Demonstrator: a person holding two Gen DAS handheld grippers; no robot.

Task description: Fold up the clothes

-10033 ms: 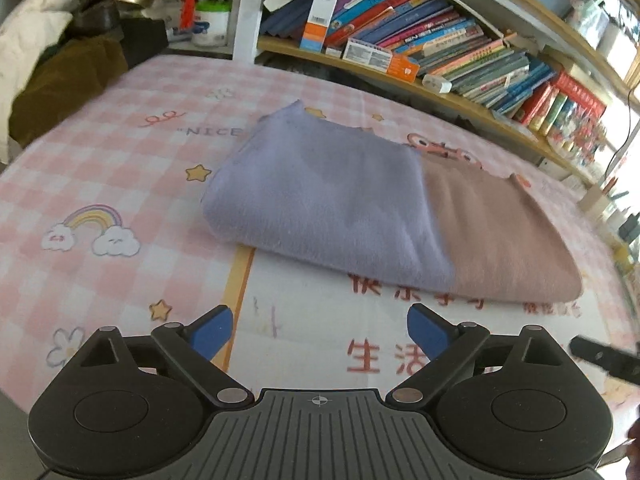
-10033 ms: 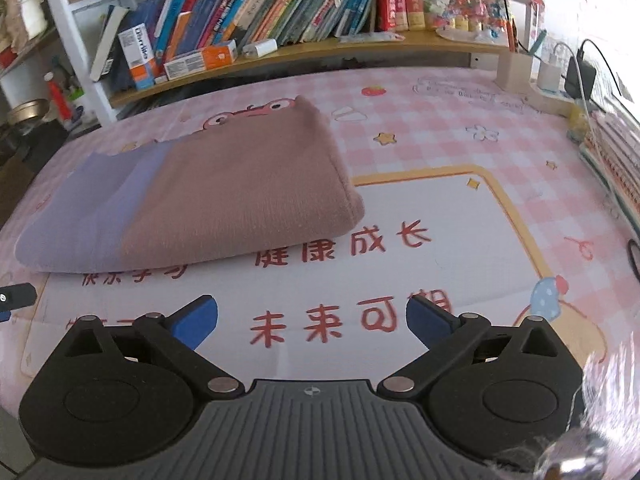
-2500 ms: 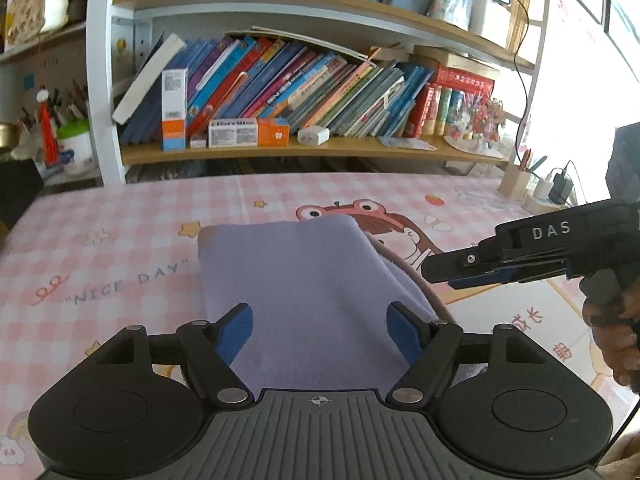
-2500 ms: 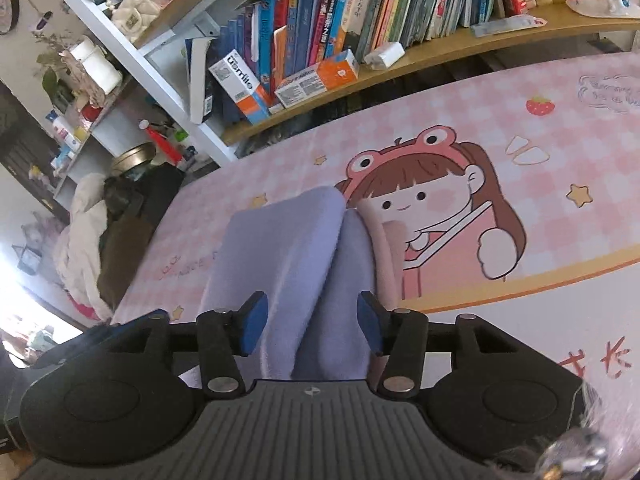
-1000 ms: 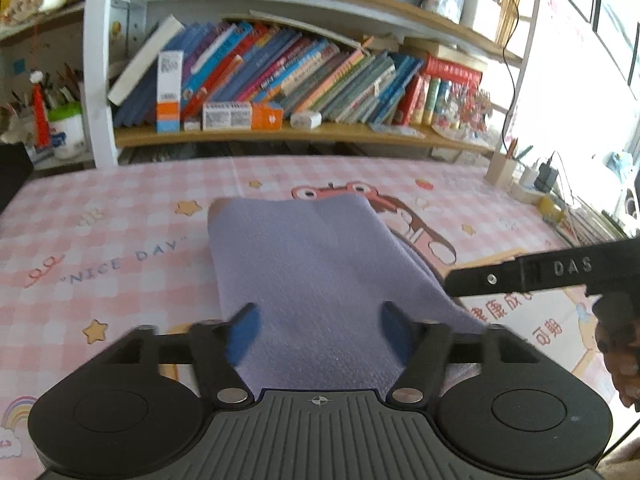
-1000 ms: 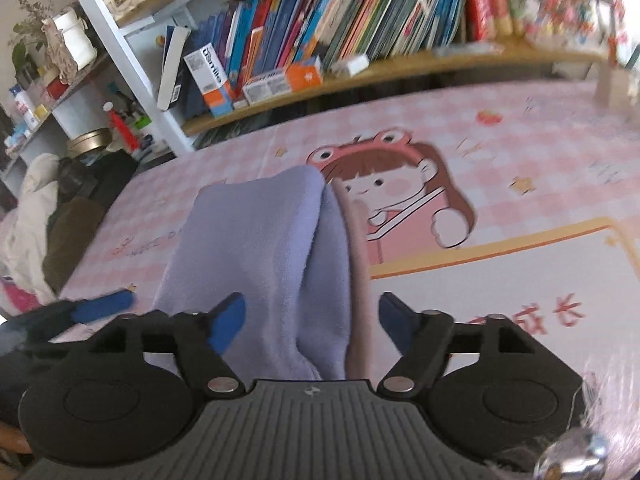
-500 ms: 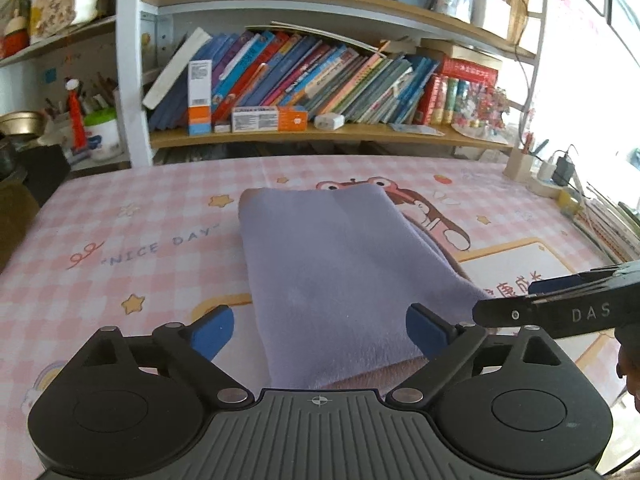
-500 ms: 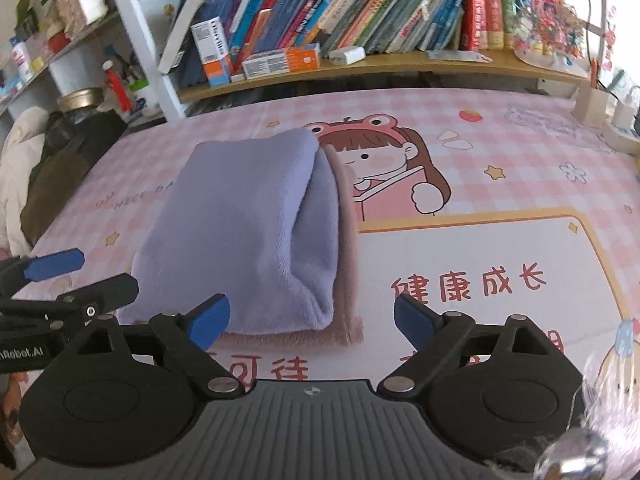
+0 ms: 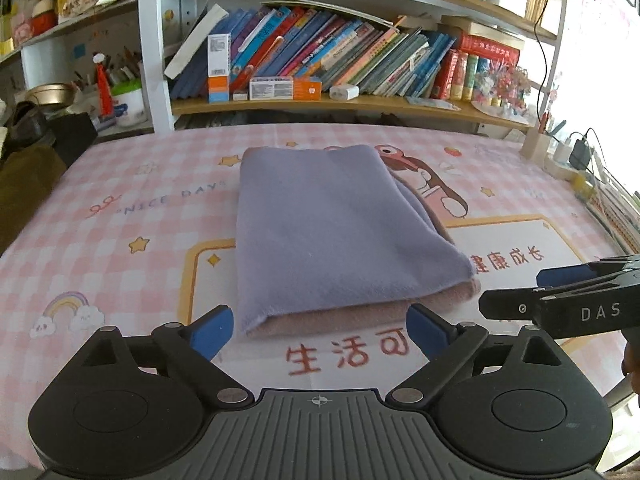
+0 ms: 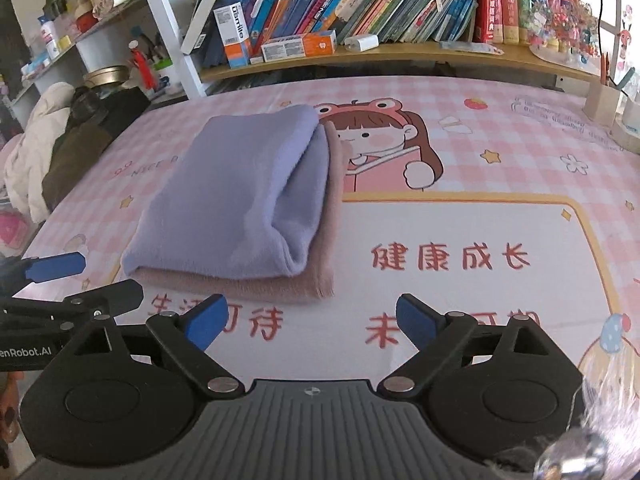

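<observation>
Both jaws of the left hand-held gripper (image 9: pixel 319 330) stand wide with nothing between them, just short of the near edge of the folded cloth (image 9: pixel 324 228); they have just been opening. The right hand-held gripper (image 10: pixel 312 320) is likewise released and empty, its jaws also freshly spread, and it sits off the cloth's near right corner. Judging by this, the fold is finished and each tool has let go so the bundle can settle flat.

The cloth lies in the middle of the pink checked surface (image 9: pixel 100 248), lilac layer on top and a tan-pink layer showing beneath along the near and right edges. The top layer sits slightly short of the lower one, probably because it was laid over from the side and not squared up.

From the right view the lilac layer gapes open at its near right end, so how many layers lie inside cannot be told. What garment it is stays unclear. The cloth covers part of the cartoon print. A bookshelf (image 9: pixel 320 64) stands behind, and the person's hands are nearly all out of frame.
</observation>
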